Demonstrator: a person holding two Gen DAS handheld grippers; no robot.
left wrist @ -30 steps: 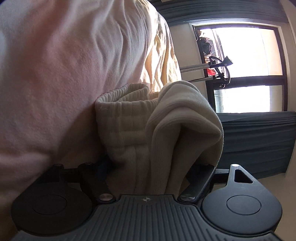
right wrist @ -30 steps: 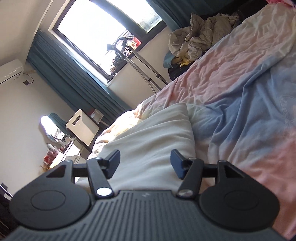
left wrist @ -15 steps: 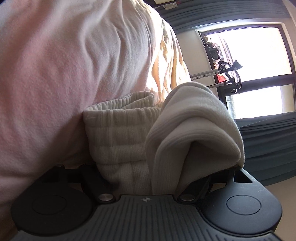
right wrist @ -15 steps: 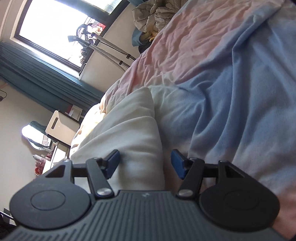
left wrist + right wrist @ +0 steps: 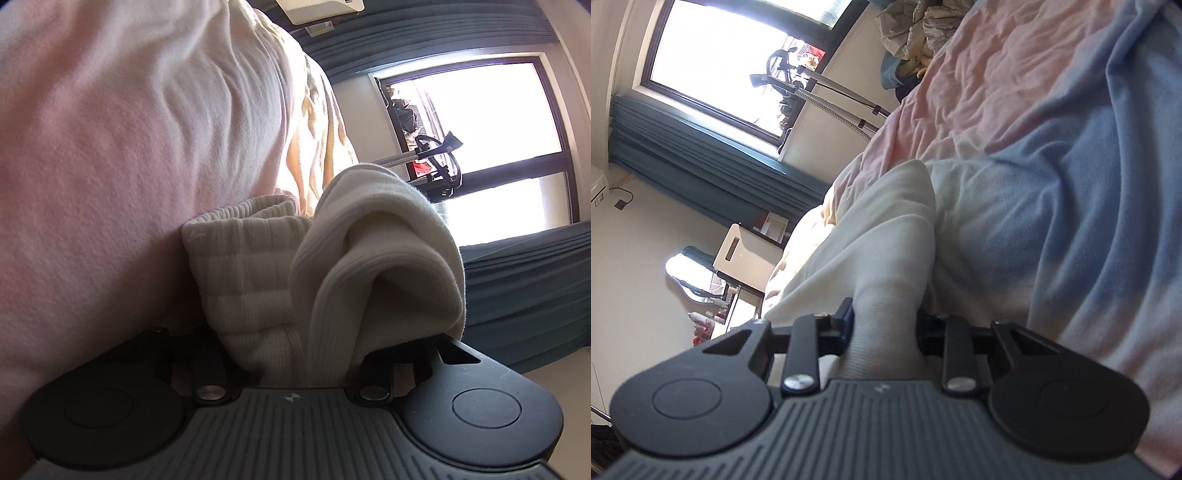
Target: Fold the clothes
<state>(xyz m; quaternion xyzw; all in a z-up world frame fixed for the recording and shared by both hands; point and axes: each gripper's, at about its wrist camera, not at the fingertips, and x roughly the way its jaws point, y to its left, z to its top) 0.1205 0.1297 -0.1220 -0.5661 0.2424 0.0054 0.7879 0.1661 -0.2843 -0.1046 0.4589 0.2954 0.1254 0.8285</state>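
Both tools (image 5: 295, 354) (image 5: 884, 325) closing on cream garment (image 5: 369, 258)

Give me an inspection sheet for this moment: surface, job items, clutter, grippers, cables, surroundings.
Surface: bed under a wrinkled pink and blue blanket.
Job's things: cream ribbed garment, bunched on the blanket, one fold standing up.
Clutter: heap of crumpled clothes at the far end of the bed.
Grippers: left gripper closing, cream fabric bunched between its jaws; right gripper closing, pinching a fold of the garment.
Cables: a dark wire runs to a wall plug below the air conditioner.
Surroundings: bright window, teal curtains, a metal stand by the window, a white desk.
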